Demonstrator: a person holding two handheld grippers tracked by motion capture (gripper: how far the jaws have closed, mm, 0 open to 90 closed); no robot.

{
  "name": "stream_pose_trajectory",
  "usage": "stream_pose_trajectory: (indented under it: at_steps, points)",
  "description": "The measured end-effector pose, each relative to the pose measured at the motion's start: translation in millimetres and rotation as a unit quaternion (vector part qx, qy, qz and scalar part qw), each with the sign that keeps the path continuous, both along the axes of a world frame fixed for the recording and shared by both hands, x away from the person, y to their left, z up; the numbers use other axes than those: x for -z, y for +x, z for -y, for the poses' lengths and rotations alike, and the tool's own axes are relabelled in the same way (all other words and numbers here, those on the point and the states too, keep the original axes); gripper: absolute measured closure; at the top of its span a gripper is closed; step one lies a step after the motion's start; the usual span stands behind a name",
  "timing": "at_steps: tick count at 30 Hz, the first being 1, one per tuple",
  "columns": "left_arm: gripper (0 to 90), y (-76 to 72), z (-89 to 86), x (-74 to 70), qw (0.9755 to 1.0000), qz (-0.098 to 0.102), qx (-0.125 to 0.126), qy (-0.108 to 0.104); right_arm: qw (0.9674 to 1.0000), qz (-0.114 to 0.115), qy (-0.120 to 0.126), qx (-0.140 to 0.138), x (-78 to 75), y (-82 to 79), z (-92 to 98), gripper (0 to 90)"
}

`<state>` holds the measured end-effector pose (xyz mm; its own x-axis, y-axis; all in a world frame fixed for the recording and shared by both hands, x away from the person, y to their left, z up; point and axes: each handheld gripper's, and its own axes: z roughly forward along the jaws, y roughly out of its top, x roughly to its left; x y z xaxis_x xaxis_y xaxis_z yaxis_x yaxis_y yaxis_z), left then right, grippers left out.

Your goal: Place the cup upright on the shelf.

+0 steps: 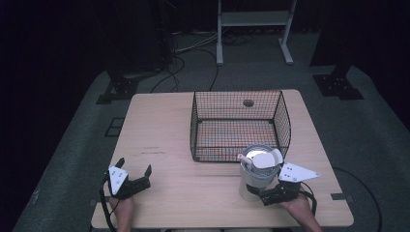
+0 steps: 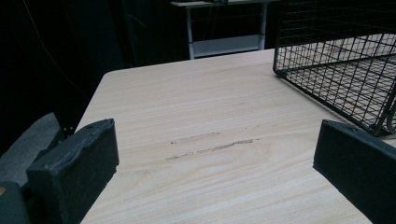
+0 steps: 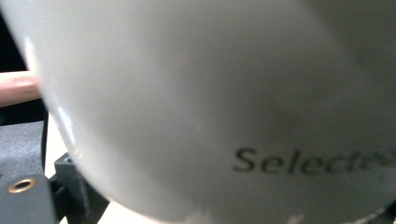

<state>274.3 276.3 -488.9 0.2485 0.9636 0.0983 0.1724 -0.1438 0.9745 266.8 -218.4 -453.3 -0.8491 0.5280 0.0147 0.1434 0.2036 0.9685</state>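
At the bottom right of the high view, the right gripper point(image 1: 263, 193) is closed around the lower body of a tall white cylindrical can with a peeled-back lid point(image 1: 257, 174), its jaws pressed to the can's base while the open silvery top sits just in front of the near wall of the black wire mesh basket point(image 1: 285, 121). In the right gripper view the glossy white wall of that can point(image 3: 210, 102) looms close and blurred, with dark lettering at the lower right, so I cannot tell how deep the jaws reach round it. The grip is low on a tall, smooth body, and that is the main risk: the can could pivot or slip if tilted quickly, and whatever is inside might spill through the opened top. The loose lid flap could also catch on the basket rim if the can is carried over too low. At the bottom left of the high view, the left gripper point(image 1: 134, 175) rests on the pale wooden worktop point(image 1: 164, 125) with jaws spread wide and nothing between them; the left gripper view confirms bare wood between the black jaws, and the basket at its upper right. It stands well apart from the can, so it offers no steadying support should the can tip.
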Motion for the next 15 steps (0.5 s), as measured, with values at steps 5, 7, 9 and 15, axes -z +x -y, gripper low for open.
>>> stream_pose_trajectory:
  at_steps: [5,7,9,15]
  points:
    - [0.0,0.2,-0.3,0.0,1.0,0.0,0.0,-0.001,0.9999,-0.006,-0.002,-0.012,-2.0,1.2,2.5,7.3]
    - [0.0,0.2,-0.3,0.0,1.0,0.0,0.0,-0.001,0.9998,-0.012,0.005,-0.016,-3.6,1.7,4.7,7.3]
    - [0.0,0.2,-0.3,0.0,1.0,0.0,0.0,-0.001,0.9997,-0.01,0.013,-0.018,-7.0,2.2,7.4,7.3]
    - [0.0,0.1,-0.3,0.0,1.0,0.0,0.0,-0.001,0.9992,-0.008,0.013,-0.038,-22.4,-0.1,12.2,7.4]
